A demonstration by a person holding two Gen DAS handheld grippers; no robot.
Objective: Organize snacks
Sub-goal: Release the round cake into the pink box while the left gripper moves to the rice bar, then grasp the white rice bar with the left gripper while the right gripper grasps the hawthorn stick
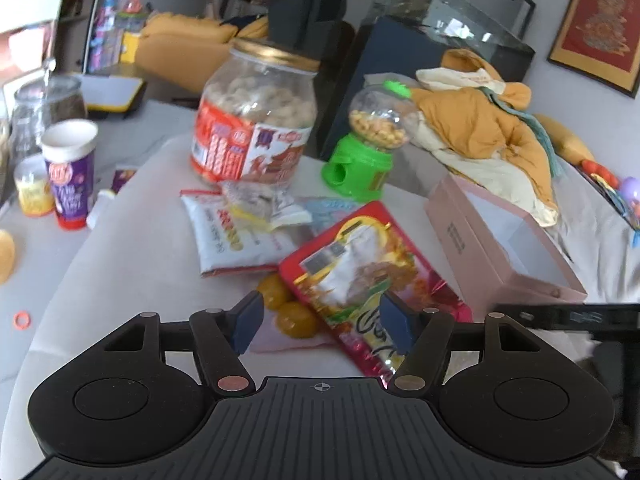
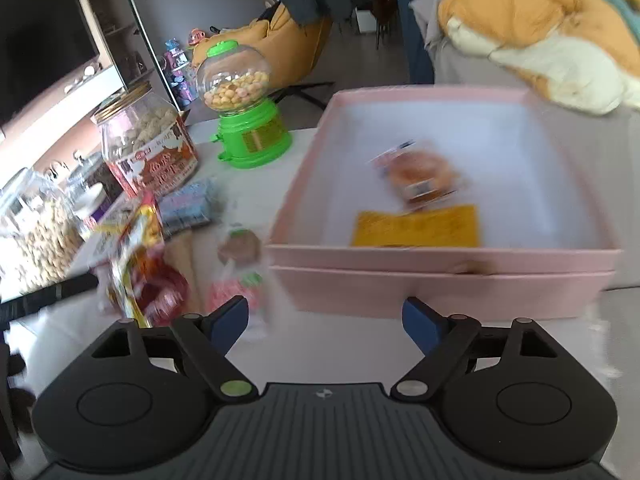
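My left gripper hangs open just above a red snack packet on the white table, its blue pads on either side of the packet's near end without pressing it. Two yellow round sweets lie beside the packet. A white packet and a small clear bag lie further back. My right gripper stands open and empty in front of the pink box. Inside the box lie a wrapped pastry and a yellow packet.
A big gold-lidded jar and a green candy dispenser stand at the back of the table. A purple cup and glass jars are at the left. An orange and cream blanket is piled behind the box. Small pink and blue packets lie left of it.
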